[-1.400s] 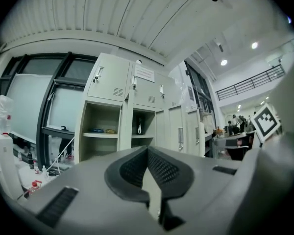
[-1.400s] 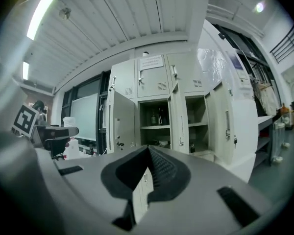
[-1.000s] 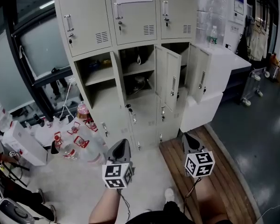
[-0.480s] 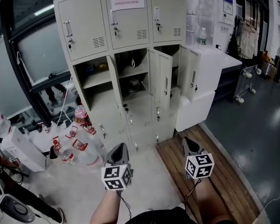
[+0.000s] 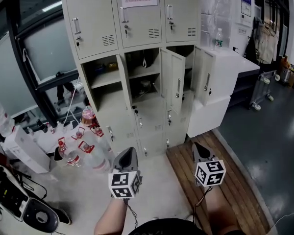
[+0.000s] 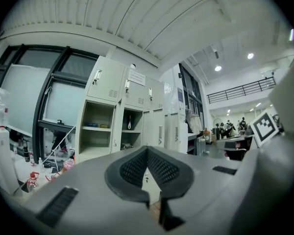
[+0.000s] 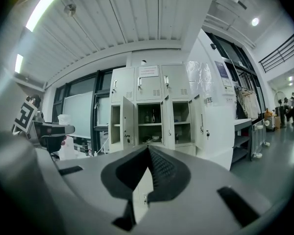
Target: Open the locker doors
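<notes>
A beige metal locker point(image 5: 137, 18) with three columns stands ahead. Its three top doors point(image 5: 90, 23) are shut. The three middle-row doors hang open: the left one point(image 5: 123, 80) edge-on, the middle one point(image 5: 175, 84) and the right one point(image 5: 206, 80) swung outward. The lower doors point(image 5: 152, 119) look shut, with keys in them. My left gripper point(image 5: 129, 153) and right gripper point(image 5: 198, 148) are both shut and hold nothing. They point at the locker from well short of it. The left gripper view shows my left gripper point(image 6: 147, 151) with the locker point(image 6: 110, 89) beyond. The right gripper view shows my right gripper point(image 7: 149, 148) and the locker point(image 7: 149, 87).
Several large water bottles point(image 5: 83, 146) and a white box point(image 5: 22, 151) lie on the floor left of the locker. A white cabinet point(image 5: 235, 65) with a bottle point(image 5: 218, 37) on it stands at the right. A wooden board point(image 5: 220, 180) lies underfoot. A black device point(image 5: 19, 204) sits at lower left.
The head view swung a little left and back. A black device has come into sight at lower left. Both grippers stay shut, side by side, before the locker.
</notes>
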{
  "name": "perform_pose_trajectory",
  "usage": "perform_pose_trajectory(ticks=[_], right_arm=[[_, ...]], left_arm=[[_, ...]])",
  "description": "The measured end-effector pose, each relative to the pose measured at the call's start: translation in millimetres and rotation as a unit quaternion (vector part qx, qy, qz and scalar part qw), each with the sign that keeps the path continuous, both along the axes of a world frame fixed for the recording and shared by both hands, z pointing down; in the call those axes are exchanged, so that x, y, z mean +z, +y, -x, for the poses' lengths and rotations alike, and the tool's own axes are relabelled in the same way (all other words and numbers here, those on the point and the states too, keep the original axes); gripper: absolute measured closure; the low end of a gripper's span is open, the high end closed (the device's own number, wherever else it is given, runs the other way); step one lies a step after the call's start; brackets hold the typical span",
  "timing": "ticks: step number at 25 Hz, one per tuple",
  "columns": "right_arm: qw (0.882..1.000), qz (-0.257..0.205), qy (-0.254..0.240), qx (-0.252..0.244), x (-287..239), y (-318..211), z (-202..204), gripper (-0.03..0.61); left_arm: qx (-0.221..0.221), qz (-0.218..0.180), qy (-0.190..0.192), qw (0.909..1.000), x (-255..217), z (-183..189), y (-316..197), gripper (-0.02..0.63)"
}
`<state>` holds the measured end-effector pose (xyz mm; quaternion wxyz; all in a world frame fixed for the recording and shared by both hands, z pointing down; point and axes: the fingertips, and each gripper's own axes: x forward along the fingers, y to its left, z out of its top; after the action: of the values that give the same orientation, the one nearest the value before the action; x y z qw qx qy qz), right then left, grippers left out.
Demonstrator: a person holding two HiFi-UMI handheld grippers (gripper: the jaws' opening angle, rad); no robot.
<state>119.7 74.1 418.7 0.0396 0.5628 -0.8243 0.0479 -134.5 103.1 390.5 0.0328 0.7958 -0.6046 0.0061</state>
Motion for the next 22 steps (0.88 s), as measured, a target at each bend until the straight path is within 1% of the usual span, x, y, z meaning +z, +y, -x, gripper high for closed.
perform_pose_trajectory(ticks=[10, 22], right_arm=[[1.0, -0.004, -0.003, -0.006, 0.2, -4.0, -8.2, 0.578], [1.0, -0.004, -0.001, -0.003, 0.7, -3.0, -9.8, 0.578]], left_arm=[[-0.006, -0.001, 0.001, 1.0, 1.5, -10.1, -0.5, 0.611], [-0.005, -0.002, 0.006, 1.0, 1.7, -9.1, -2.4, 0.611]])
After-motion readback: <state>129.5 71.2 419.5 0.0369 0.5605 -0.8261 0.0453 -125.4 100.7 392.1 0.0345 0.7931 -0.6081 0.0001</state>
